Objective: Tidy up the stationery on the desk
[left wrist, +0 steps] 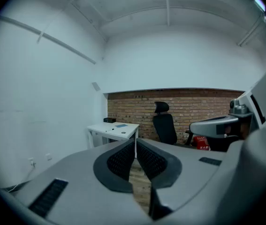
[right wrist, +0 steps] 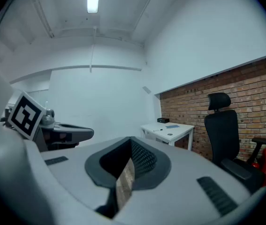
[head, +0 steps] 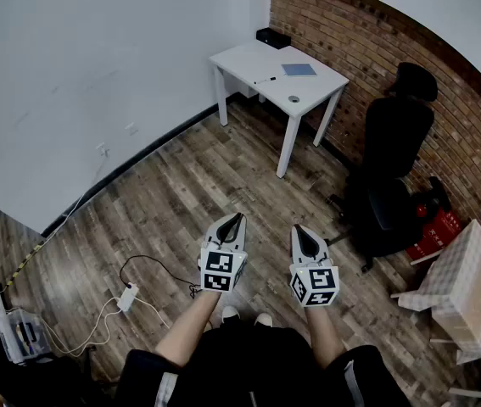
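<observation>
The left gripper (head: 238,219) is shown with its jaws brought together, tip against tip, and nothing is caught between the ribbed pads (left wrist: 122,161). The right gripper (head: 299,229) is likewise closed and empty. Only a sliver of floor is seen through the slit behind its tips. Both grippers are held out in front of the person, side by side and a little apart, above bare floor and in contact with nothing.

A wood-plank floor (head: 181,193) is seen underfoot. A white wall (head: 96,66) is seen on the left, and a brick wall (head: 367,49) runs along the right. A black office chair (head: 397,142) is parked by the brick wall. A white power strip (head: 127,297) with trailing cables is seen on the floor at the left.

The stationery is laid on a white desk (head: 244,60) in the far corner, well apart from both grippers and straight ahead of their tips. A blue pad (head: 299,69), a pen (head: 265,80) and a small round item (head: 294,99) are spread on it. A black box (head: 272,38) is set at its back corner.
</observation>
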`<state>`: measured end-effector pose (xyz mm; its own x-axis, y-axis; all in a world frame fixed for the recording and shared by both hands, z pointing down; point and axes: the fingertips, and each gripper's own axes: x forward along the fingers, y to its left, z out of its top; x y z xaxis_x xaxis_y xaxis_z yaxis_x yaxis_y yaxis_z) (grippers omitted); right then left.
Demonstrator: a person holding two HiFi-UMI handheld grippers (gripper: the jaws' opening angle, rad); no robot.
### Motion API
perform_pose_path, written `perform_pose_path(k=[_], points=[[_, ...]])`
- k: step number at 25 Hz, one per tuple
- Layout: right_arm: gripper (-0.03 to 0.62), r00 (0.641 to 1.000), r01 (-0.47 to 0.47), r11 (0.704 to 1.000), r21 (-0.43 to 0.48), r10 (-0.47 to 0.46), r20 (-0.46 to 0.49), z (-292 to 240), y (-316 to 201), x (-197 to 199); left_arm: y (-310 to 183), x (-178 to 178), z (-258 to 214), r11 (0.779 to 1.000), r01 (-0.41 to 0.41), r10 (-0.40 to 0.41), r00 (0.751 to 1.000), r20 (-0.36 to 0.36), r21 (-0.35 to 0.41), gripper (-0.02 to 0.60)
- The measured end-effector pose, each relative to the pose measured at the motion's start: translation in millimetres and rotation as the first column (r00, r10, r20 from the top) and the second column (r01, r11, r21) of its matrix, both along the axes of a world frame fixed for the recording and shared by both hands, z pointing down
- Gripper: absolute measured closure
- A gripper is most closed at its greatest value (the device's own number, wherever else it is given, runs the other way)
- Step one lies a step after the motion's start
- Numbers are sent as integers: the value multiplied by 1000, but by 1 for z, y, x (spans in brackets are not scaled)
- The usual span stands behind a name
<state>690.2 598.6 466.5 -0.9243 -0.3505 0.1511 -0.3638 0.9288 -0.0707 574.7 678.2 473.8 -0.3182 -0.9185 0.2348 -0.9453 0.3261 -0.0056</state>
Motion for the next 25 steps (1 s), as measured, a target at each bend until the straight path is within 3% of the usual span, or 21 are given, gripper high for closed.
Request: perform_pose_path(k=[3,25], points=[[572,999,-20,1000,3,20,45,-5,2,-2,4,-4,1,1000,-2,2,1000,-2,-3,555],[569,998,-65,998,-18,65,23,5,7,-36,14,-31,7,999,-36,36,999,-23,-6,555]])
